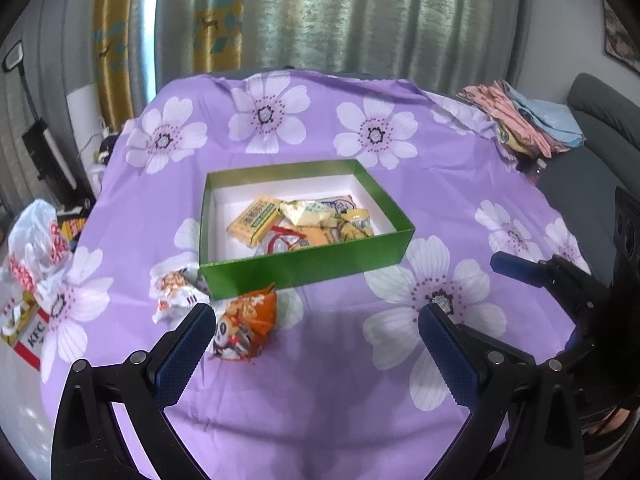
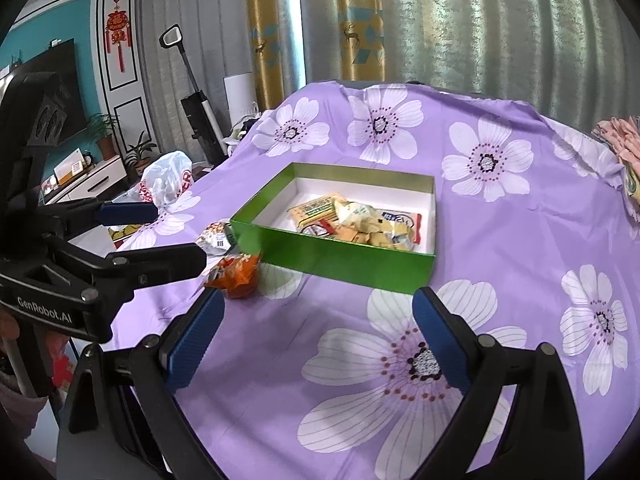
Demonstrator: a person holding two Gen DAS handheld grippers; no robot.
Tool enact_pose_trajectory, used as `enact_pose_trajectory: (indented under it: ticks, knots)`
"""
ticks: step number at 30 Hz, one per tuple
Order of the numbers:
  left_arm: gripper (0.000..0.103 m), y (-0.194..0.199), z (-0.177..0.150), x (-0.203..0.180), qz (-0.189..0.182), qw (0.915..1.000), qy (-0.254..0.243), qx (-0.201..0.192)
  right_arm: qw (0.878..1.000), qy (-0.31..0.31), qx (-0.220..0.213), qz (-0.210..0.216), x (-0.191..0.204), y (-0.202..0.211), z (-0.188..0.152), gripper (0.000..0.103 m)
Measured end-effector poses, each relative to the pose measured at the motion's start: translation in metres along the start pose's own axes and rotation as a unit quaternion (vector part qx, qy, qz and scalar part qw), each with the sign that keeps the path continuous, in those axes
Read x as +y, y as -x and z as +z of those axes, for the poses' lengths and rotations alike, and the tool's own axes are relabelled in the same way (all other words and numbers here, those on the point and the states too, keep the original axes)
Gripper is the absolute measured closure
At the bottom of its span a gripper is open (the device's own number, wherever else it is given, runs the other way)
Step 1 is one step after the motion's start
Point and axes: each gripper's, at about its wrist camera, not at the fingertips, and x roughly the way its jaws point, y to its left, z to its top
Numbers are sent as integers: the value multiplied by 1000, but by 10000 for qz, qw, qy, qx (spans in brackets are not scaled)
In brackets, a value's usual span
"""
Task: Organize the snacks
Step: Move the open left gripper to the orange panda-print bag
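Left wrist view: left gripper [image 1: 316, 316] open, empty, near orange packet [image 1: 250, 326]; right gripper [image 2: 318, 304] open, empty; snacks in green box [image 1: 308, 268].

"KFC" is printed in red on a white carton [image 1: 30, 338] at the left edge of the left wrist view. "GenRobot.AI" stands in pale letters on the black body of the left hand-held gripper [image 2: 154, 236] in the right wrist view. Printing on the snack packets is too blurred to read.
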Motion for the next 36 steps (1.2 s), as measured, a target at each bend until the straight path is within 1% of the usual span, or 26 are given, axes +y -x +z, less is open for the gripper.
enact_pose_trajectory:
  ticks: [13, 24, 28, 33, 36]
  knots:
    - [2, -11, -8, 15, -111, 9995, 245, 188, 9997, -11, 209, 161, 8, -13, -9, 7]
    - [2, -27, -23, 45, -1, 9975, 533, 459, 9985, -4, 434, 326, 15, -34, -15, 7]
    - [2, -33, -31, 62, -17, 9956, 744, 571, 9978, -19, 526, 403, 17, -43, -17, 7]
    - [2, -37, -41, 84, -100, 9934, 996, 567, 9965, -29, 650, 525, 20, -56, -21, 7]
    - [2, -42, -46, 98, -231, 9898, 1254, 641, 9954, -26, 731, 624, 22, -64, -24, 7]
